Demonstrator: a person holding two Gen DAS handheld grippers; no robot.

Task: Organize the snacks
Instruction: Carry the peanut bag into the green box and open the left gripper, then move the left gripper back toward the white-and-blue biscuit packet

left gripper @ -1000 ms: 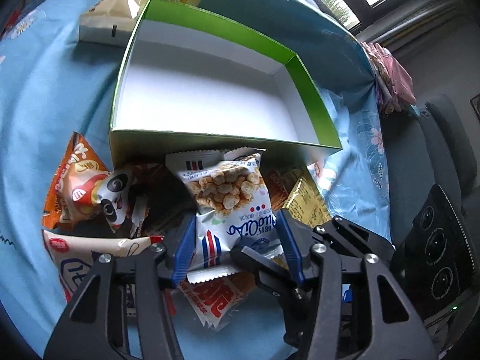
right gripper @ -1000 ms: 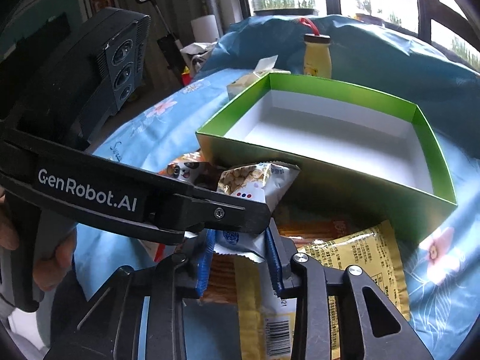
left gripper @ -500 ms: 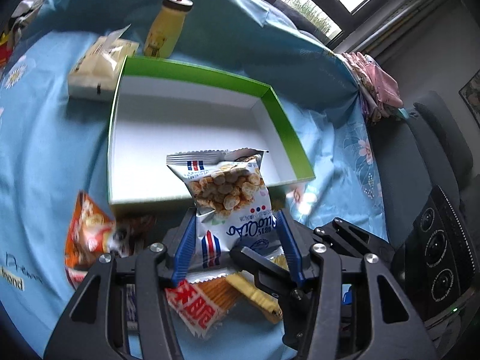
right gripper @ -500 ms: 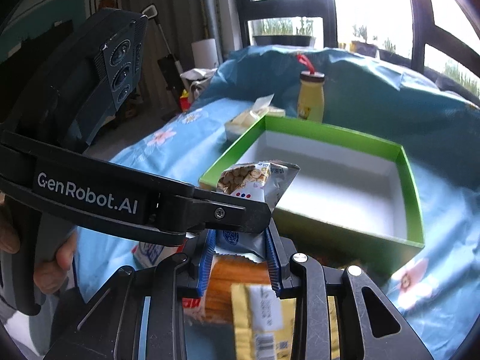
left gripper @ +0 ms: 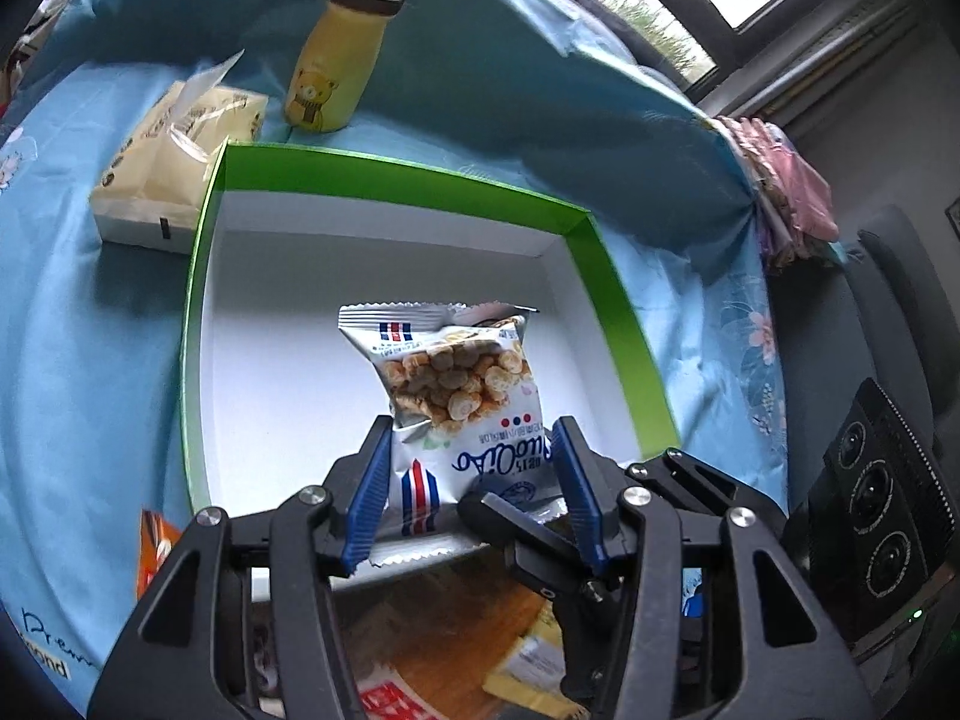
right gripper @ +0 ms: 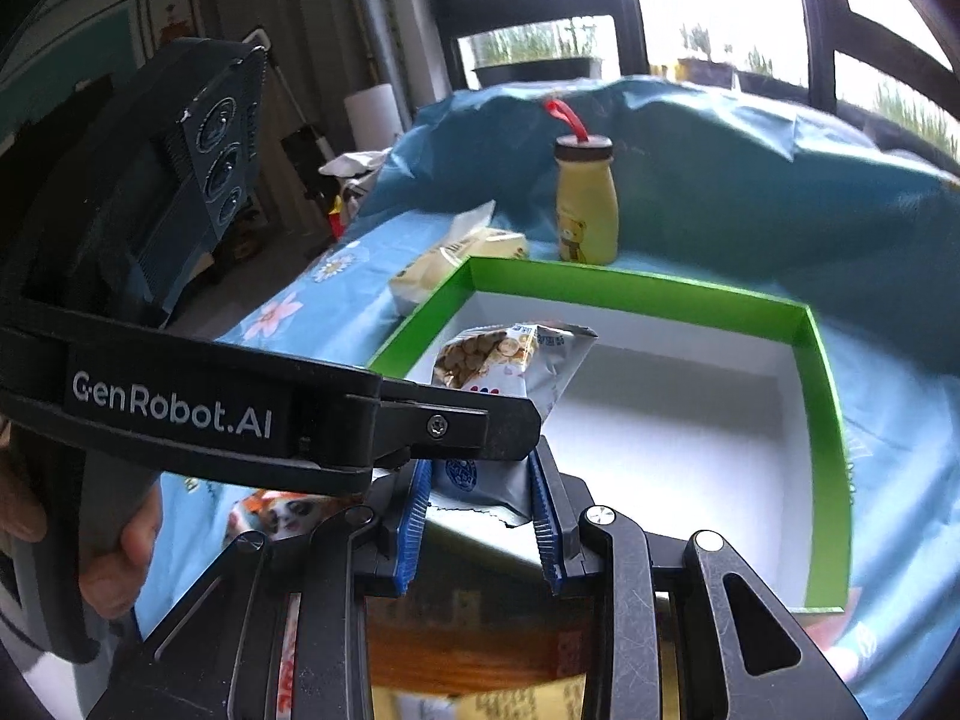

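Observation:
A white snack packet of round puffs (left gripper: 456,396) hangs over the white inside of the green-rimmed box (left gripper: 624,324). My left gripper (left gripper: 471,438) is shut on its lower half, one blue pad on each side edge. In the right wrist view the same snack packet (right gripper: 510,366) stands up over the box (right gripper: 828,396), and my right gripper (right gripper: 478,474) is shut on its bottom corner, just under the left gripper's arm (right gripper: 180,408). The box holds nothing else.
A yellow bear bottle (left gripper: 330,72) and a cream tissue pack (left gripper: 174,156) stand beyond the box's far left corner. Several other snack packets, one orange (left gripper: 444,648), one with a panda (right gripper: 282,510), lie on the blue cloth below the grippers. A hand (right gripper: 120,558) holds the left gripper.
Both grippers, still holding the packet, have lifted it off the pile of snacks and carried it forward over the box's near wall to above its white floor.

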